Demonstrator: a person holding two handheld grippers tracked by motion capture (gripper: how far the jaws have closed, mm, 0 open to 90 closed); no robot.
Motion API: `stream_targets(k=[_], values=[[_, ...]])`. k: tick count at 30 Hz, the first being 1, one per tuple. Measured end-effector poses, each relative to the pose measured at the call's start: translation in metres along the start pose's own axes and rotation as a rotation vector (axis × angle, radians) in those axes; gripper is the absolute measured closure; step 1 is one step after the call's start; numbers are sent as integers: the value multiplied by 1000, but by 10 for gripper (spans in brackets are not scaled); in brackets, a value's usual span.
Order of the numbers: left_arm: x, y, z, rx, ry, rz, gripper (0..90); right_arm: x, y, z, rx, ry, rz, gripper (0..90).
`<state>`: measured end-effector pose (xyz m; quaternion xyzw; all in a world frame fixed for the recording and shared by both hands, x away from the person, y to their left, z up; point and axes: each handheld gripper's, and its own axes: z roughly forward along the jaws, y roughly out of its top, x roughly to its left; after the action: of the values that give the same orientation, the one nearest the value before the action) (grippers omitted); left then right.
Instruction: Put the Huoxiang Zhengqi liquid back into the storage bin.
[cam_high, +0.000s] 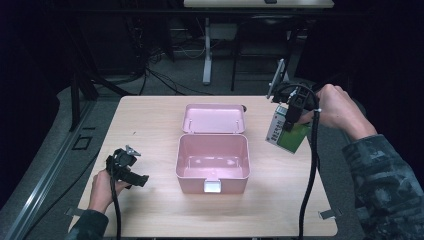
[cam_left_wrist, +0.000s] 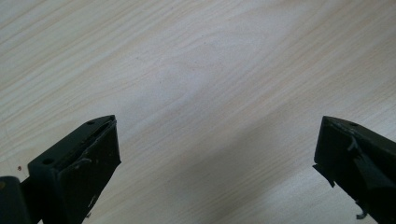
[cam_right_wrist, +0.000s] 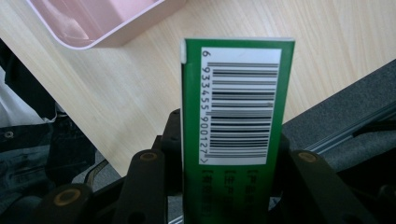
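The green carton (cam_right_wrist: 233, 130) (likely light, crushable cardboard) sits clamped across its narrow sides in the right gripper (cam_high: 294, 112), above the table (cam_high: 150, 125).

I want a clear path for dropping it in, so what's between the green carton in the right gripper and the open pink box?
Bare table top, as the high view shows. The green carton, held in the right gripper, hangs apart from the pink box.
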<state>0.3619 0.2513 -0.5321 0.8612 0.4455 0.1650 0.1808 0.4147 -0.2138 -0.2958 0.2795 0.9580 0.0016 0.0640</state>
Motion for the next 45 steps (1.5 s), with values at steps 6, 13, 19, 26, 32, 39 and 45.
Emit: stream_targets(k=[6,13,19,26,32,39,45], values=[[0,0,1,1,-3,2,1,3,4,-11,-12,-7,-14,632],[-3,1,2,5,-12,18,1,6,11,-21,-16,-8,-33,632],[-2,0,2,6,-13,14,1,10,17,-29,-26,-17,-49,632],[-3,1,3,10,-14,20,1,20,31,-43,-39,-30,-90,632],[-3,1,3,9,-14,18,1,27,41,-48,-50,-37,-118,631],[-3,1,3,10,-15,22,1,42,57,-50,-68,-28,-172,633],[-3,1,3,12,-17,22,1,53,69,-51,-81,-24,-209,633]])
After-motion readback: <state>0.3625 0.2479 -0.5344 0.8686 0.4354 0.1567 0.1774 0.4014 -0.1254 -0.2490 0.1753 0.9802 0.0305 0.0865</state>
